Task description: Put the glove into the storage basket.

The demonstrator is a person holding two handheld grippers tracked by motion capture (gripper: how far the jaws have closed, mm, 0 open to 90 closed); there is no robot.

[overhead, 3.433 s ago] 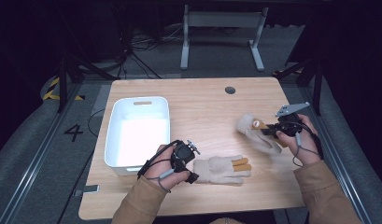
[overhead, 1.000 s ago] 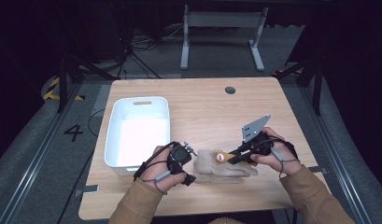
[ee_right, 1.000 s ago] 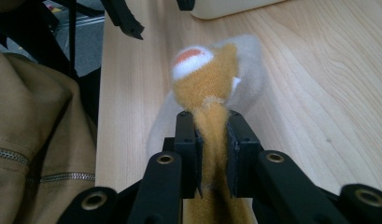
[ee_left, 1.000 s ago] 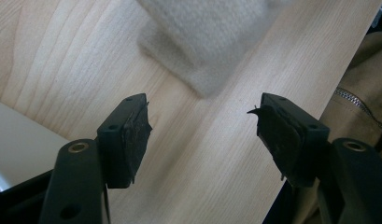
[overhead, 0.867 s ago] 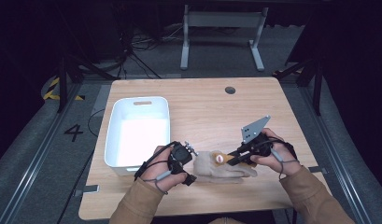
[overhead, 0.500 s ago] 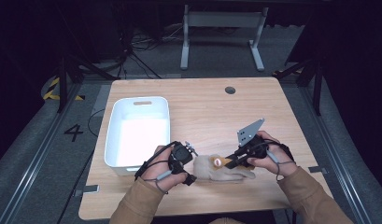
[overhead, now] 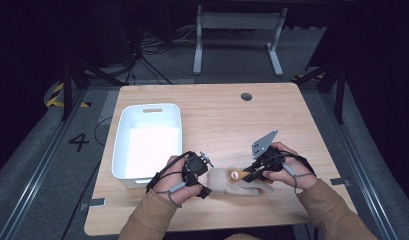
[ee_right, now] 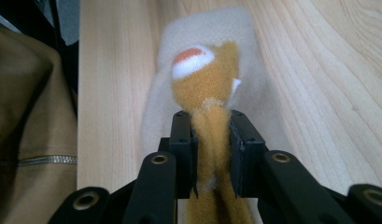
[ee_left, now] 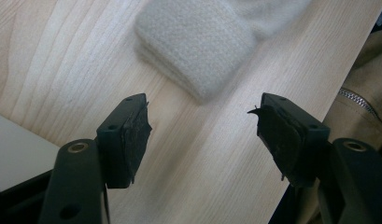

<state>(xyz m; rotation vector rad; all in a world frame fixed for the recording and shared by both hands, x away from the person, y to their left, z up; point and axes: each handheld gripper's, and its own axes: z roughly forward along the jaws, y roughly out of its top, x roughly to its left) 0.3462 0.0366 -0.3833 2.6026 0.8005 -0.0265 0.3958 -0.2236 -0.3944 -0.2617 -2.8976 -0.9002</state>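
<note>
Both forearms come in over the near edge of the wooden table (overhead: 217, 115). The right gripper (ee_right: 211, 140) lies low, its jaws, lately easing apart, clamped on the tan part of a cream glove (overhead: 240, 181) near that edge. The left gripper (ee_left: 202, 135) hovers beside the glove's cuff, jaws apart. A white bin (overhead: 148, 140) stands by the left edge; dark floor surrounds the table.

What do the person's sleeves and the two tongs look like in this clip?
Both forearms wear tan-brown sleeves; a zip shows in the gripper views. The left tongs and right tongs are black, with black cables looping over the hands. Their jaws are matt black with brass-ringed holes and dark pads. A grey three-cornered plate tops the right one.
</note>
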